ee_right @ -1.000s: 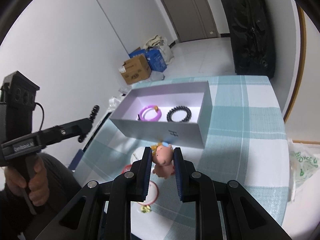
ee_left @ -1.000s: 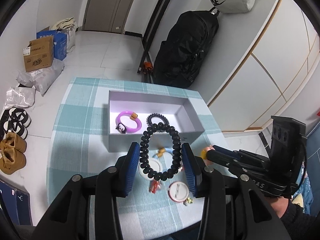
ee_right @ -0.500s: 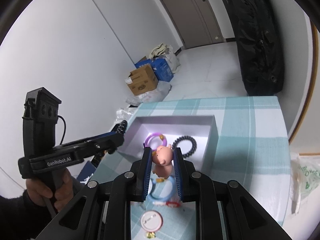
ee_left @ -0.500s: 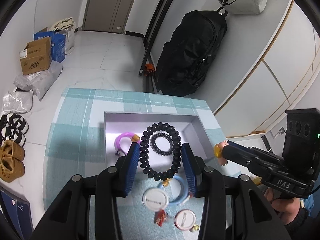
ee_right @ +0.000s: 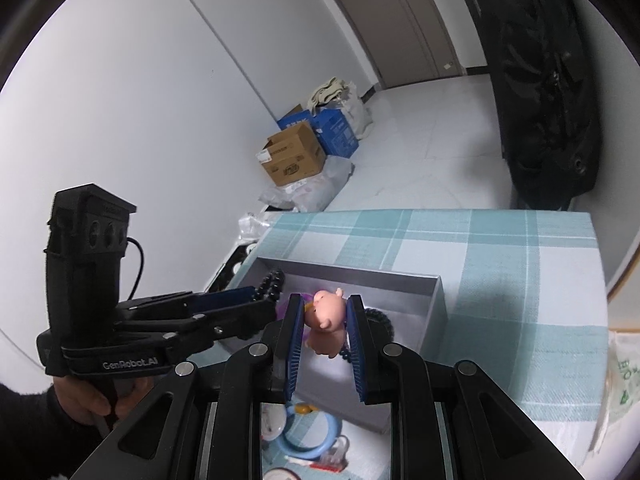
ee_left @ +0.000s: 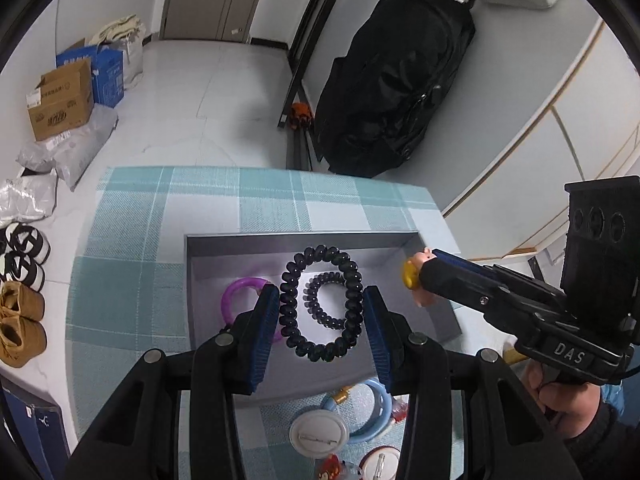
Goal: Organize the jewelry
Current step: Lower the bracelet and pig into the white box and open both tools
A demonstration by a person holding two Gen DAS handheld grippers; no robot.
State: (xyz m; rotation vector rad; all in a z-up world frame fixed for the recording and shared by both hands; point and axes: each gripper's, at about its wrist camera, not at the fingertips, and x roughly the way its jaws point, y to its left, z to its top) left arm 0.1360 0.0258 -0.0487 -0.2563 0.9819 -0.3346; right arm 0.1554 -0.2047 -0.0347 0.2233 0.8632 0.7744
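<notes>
My left gripper (ee_left: 320,308) is shut on a large black beaded bracelet (ee_left: 290,304) and holds it above the open grey box (ee_left: 304,240). In the box lie a purple ring bracelet (ee_left: 234,292) and a smaller black bracelet (ee_left: 320,312). My right gripper (ee_right: 322,320) is shut on a pink pig charm (ee_right: 328,316) over the box's right part (ee_right: 436,300); the charm also shows in the left wrist view (ee_left: 416,276). A blue ring bracelet (ee_left: 372,412) and round white badges (ee_left: 318,432) lie on the cloth in front of the box.
The box stands on a table with a teal checked cloth (ee_left: 132,280). A black bag (ee_left: 384,92) leans on the wall behind. Cardboard boxes (ee_left: 60,100) and shoes (ee_left: 20,312) sit on the floor left. A plastic bag (ee_right: 624,380) lies at the table's right.
Both grippers have moved forward and now hang over the box, each still holding its item. The loose items on the cloth have slid toward the bottom of both views.
</notes>
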